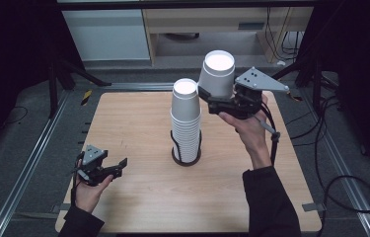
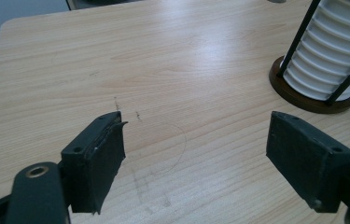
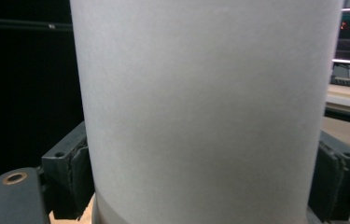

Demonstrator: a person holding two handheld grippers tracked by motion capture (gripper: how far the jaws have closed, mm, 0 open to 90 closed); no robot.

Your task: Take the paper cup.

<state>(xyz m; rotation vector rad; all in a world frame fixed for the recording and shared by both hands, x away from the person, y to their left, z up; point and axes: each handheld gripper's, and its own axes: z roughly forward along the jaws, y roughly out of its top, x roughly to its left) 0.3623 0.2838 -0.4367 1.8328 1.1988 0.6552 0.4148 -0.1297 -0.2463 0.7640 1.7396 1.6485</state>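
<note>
I had the right claw clamped on a single white paper cup, jaws pressed against its two sides, and held it up in the air, upright with its mouth open to the top, just to the right of and above the stack of cups. In the right gripper view the cup's wall stood between both black pads (nothing else was readable past it). The stack stood in a black wire holder on a dark round base near the middle of the tabletop. My left claw sat low near the tabletop's front-left part, well apart from the stack, jaws spread wide with nothing between them; its own view showed bare wood between the pads.
</note>
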